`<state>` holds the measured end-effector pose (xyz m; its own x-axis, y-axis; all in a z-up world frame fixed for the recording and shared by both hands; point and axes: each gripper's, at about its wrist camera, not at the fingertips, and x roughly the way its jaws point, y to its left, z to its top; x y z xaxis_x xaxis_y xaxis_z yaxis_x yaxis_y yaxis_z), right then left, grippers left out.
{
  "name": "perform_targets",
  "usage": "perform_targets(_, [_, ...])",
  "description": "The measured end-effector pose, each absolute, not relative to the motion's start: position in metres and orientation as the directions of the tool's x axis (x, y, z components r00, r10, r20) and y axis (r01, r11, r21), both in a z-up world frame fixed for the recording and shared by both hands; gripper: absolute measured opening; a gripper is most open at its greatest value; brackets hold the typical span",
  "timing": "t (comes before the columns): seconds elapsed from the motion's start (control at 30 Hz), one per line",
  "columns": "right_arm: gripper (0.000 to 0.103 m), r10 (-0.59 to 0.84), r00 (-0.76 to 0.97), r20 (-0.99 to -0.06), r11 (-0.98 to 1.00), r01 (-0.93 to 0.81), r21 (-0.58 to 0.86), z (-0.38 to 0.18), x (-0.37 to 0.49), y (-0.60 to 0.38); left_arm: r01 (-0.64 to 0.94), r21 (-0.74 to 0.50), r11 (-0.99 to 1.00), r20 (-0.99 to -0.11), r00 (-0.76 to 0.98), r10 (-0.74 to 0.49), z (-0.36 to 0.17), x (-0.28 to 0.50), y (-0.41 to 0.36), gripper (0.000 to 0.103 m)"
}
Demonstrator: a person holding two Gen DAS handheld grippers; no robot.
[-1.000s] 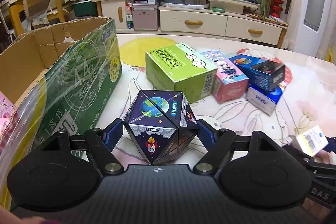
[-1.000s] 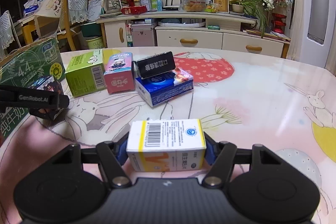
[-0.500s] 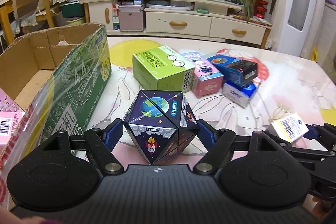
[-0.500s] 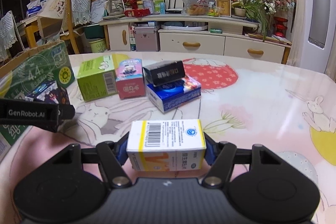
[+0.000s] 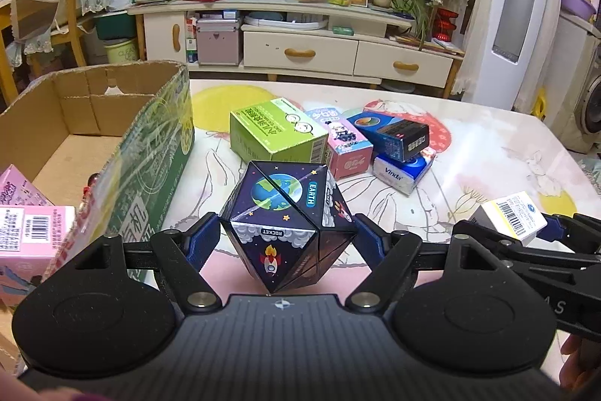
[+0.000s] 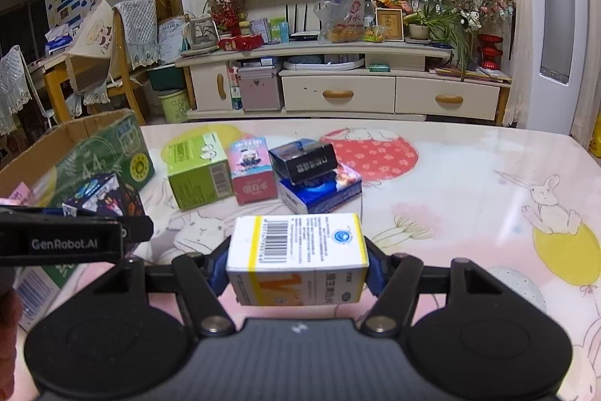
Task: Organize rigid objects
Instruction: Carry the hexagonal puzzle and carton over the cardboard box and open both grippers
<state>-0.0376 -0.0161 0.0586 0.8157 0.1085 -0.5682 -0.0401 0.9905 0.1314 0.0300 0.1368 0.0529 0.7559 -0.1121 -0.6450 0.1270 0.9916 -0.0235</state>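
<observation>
Both claws loaded, each carrying one box above the tabletop.

Left wrist view: the left claw (image 5: 287, 239) is clamped on the space-print cube (image 5: 287, 220), pads pressed to its slanting side faces; it's a faceted, glossy card thing, probably light and stiff, and it could pivot on those angled faces, so a hold at the widest ridge looks safest. The cardboard box (image 5: 112, 153) stands open just to the left, pink cartons already inside.

Right wrist view: the right claw (image 6: 296, 260) grips the white and yellow carton (image 6: 296, 250) across its short ends, flat faces, square hold. It looks light and crushable, so gentle pressure suits it. The loose boxes (image 6: 263, 171) wait farther back on the tabletop (image 6: 469, 183).
</observation>
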Motion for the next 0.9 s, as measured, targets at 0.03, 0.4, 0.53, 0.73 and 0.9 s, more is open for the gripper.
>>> perform_targets(0.03, [0.066,0.11,0.816,-0.568,0.99,-0.042,0.131,0.061,-0.039,-0.014,0.129,-0.026,0.991,-0.643,0.757,-0.116,0.054,0.029,0.138,0.096])
perform_targets(0.4, [0.066,0.114,0.841,-0.528,0.993,-0.078,0.091,0.093,-0.054,0.01,0.132,-0.053,0.99,-0.604,0.785,-0.138,0.072,0.021,0.148,0.096])
perform_targets(0.53, [0.066,0.117,0.847,-0.518,0.993,-0.09,0.077,0.102,-0.057,0.019,0.115,-0.068,0.991,-0.587,0.799,-0.133,0.079,0.021,0.156,0.096])
perform_targets(0.73, [0.066,0.139,0.853,-0.504,0.99,-0.132,0.051,0.113,-0.058,0.042,0.092,-0.073,0.993,-0.565,0.816,-0.118,0.089,0.017,0.169,0.096])
perform_targets(0.9, [0.066,0.166,0.852,-0.496,0.984,-0.173,0.033,0.121,-0.054,0.061,0.06,-0.09,0.994,-0.546,0.832,-0.1,0.099,0.016,0.184,0.096])
